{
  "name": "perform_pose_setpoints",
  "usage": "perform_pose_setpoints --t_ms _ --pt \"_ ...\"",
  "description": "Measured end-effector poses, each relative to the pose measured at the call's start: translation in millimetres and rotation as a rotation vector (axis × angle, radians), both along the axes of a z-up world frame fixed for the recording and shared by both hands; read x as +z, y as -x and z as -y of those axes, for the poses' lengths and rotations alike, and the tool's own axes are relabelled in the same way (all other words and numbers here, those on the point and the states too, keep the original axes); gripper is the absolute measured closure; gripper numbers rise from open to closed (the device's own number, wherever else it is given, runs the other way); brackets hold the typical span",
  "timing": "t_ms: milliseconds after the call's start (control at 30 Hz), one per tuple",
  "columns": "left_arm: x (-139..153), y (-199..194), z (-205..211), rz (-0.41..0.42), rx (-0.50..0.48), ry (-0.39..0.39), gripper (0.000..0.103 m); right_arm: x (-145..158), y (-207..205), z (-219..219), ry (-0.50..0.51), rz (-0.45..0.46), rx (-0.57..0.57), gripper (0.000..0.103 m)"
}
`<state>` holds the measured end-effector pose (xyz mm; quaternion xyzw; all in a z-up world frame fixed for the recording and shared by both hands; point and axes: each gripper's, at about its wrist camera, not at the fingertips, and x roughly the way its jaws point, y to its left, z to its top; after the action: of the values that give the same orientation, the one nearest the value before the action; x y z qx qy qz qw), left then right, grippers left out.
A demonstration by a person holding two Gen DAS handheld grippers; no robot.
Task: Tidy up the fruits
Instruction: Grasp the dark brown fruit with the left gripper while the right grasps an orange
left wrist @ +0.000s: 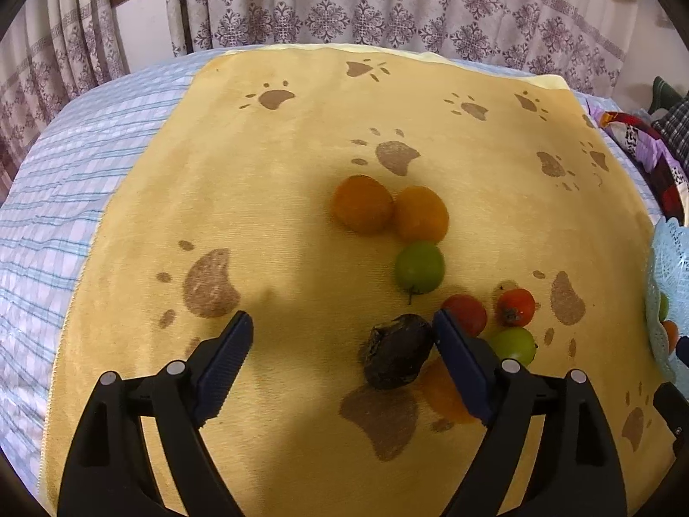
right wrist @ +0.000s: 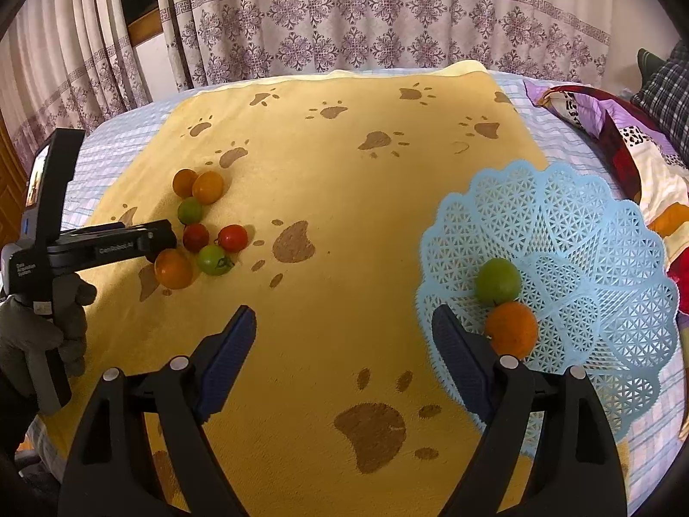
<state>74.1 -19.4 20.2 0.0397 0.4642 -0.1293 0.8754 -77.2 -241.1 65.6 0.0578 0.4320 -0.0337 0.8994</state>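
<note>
Loose fruits lie on a yellow paw-print blanket (left wrist: 280, 198). In the left wrist view my left gripper (left wrist: 342, 323) is open; a dark wrinkled fruit (left wrist: 398, 351) lies between its fingers, close to the right finger (left wrist: 458, 362). Two orange fruits (left wrist: 364, 203), a green fruit (left wrist: 420, 267), two red fruits (left wrist: 516, 306) and another green fruit (left wrist: 514, 344) lie beyond and right; an orange fruit (left wrist: 443, 392) is partly hidden behind the right finger. My right gripper (right wrist: 344, 323) is open and empty above the blanket, left of a light-blue lattice basket (right wrist: 603, 267) holding a green fruit (right wrist: 497, 281) and an orange fruit (right wrist: 512, 328).
The blanket lies on a checked blue-white bedsheet (left wrist: 64, 215). Patterned curtains (right wrist: 366, 21) hang behind. A patchwork quilt and pillow (right wrist: 624, 138) lie at the right. In the right wrist view the gloved hand (right wrist: 38, 323) holds the left gripper (right wrist: 159, 241) over the fruit cluster.
</note>
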Motion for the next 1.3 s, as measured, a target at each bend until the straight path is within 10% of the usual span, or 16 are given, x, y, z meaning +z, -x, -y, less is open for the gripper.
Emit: perform_pose_setpoints --t_ms 800,1300 --pt "1.5 17.4 -57.0 -0.005 0.06 -0.02 0.018 -17.7 -38.7 -66.5 -0.112 -0.053 0.147 0.018" --pt "-3.5 18.8 -66.2 -0.017 0.051 -0.018 0.019 -42.0 -89.4 -122.8 -0.166 -0.107 0.266 0.043"
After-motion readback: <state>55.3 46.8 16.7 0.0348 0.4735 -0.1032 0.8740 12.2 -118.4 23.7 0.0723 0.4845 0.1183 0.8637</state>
